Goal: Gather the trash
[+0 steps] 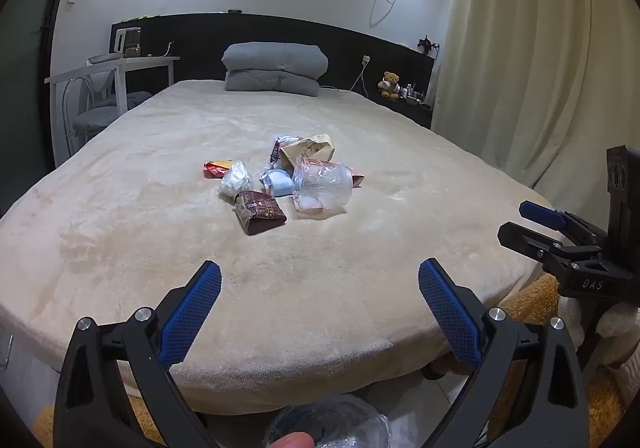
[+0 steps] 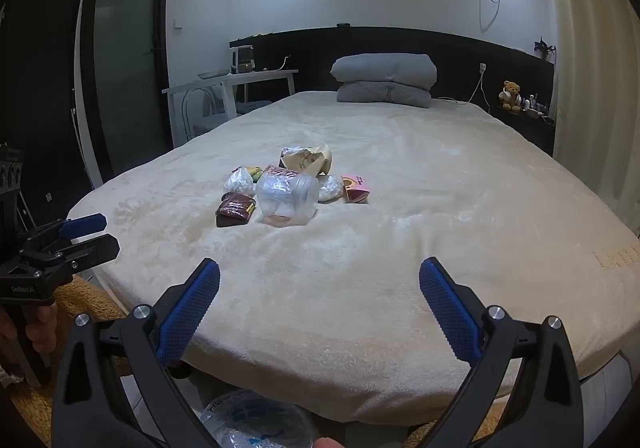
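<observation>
A small pile of trash lies mid-bed: a clear plastic cup [image 1: 322, 184] [image 2: 287, 197] on its side, a brown wrapper [image 1: 260, 212] [image 2: 235, 209], a crumpled clear bag [image 1: 236, 178] [image 2: 239, 181], a red-yellow wrapper [image 1: 216, 169], a beige paper bag [image 1: 310, 147] [image 2: 308, 159], a light blue piece [image 1: 278, 181] and a pink carton [image 2: 355, 188]. My left gripper [image 1: 320, 280] [image 2: 90, 232] is open and empty over the bed's near edge. My right gripper [image 2: 320, 280] [image 1: 520, 218] is open and empty, to the right of the left one.
The bed [image 1: 200, 248] has a beige plush cover and a folded grey duvet [image 1: 275, 68] at the head. A white desk and chair [image 1: 108, 88] stand at left, curtains [image 1: 520, 68] at right. A clear bag-lined bin [image 1: 328, 424] [image 2: 256, 422] sits on the floor below.
</observation>
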`<state>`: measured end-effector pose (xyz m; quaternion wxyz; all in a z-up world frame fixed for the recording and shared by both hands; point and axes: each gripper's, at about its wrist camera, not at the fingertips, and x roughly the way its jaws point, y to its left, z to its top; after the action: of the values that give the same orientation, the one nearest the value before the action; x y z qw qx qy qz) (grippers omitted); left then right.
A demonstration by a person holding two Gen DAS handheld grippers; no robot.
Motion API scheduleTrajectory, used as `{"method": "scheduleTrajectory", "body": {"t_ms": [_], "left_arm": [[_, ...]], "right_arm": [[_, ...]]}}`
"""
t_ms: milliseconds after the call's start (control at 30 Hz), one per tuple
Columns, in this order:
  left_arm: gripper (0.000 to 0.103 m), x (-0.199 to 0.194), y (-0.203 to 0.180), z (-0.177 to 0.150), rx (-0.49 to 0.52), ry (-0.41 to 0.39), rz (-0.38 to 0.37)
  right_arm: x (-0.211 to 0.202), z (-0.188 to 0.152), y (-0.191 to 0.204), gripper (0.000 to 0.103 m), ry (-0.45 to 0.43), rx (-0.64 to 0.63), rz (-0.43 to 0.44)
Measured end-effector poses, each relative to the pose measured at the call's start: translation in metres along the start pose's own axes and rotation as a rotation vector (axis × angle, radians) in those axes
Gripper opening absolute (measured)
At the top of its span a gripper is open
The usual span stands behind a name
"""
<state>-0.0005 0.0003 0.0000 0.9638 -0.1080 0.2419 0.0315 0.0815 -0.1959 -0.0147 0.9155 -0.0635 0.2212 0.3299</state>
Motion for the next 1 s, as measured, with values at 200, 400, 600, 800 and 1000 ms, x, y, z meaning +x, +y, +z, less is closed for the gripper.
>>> {"method": "scheduleTrajectory", "body": {"t_ms": [200,400,600,800,1000], "left_arm": [[0.097,-0.001,-0.009,0.001,0.042,0.007,0.013],[0.097,0.004,-0.011,-0.002,0.046,0.021,0.005],[0.097,0.007,-0.011,-0.002,0.052,0.02,0.006],[0.097,0.006,-0.011,-0.002,0.053,0.017,0.004],[0.097,0.004,-0.013,-0.002,0.061,0.014,0.008]], "right_arm": [[0.006,0.002,0.006,0.099,0.018,-0.04,-0.011],[0.002,0.001,0.002,0.099,-0.002,-0.022,-0.002],[0.003,0.001,-0.001,0.099,-0.004,-0.015,0.003],[0.003,0.002,0.0,0.099,-0.003,-0.016,0.001],[0.003,0.002,0.0,0.099,-0.002,-0.017,0.0]]}}
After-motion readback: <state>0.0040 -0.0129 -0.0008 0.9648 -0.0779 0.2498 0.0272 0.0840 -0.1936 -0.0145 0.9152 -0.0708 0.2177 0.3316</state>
